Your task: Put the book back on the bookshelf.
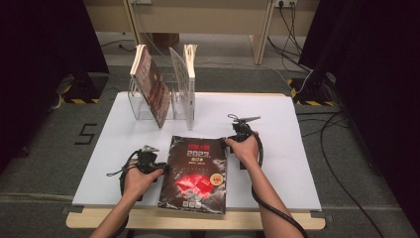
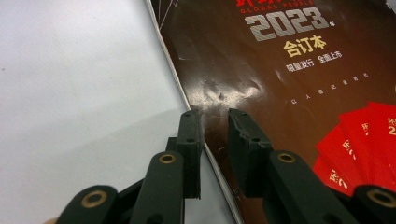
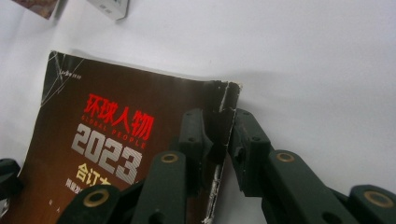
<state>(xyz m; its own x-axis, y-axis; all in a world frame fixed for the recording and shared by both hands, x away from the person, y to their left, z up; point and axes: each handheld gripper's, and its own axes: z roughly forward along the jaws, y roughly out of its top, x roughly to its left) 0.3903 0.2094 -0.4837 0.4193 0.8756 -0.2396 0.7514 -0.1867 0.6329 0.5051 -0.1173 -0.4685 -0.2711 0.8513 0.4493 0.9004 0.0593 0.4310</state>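
Note:
A thick dark book (image 1: 195,173) with a red fan and "2023" on its cover lies flat on the white board (image 1: 277,129), near the front edge. My left gripper (image 1: 163,168) sits at the book's left edge. In the left gripper view its jaws (image 2: 215,114) straddle that edge of the book (image 2: 261,70) and close on it. My right gripper (image 1: 229,141) is at the book's far right corner. In the right gripper view the worn corner of the book (image 3: 107,135) stands pinched between the jaws (image 3: 219,114).
A clear rack (image 1: 148,106) stands at the back left of the board. It holds a leaning reddish book (image 1: 151,84) and an upright pale one (image 1: 189,84). Cables trail from both grippers, and the board's front edge is just behind the person's forearms.

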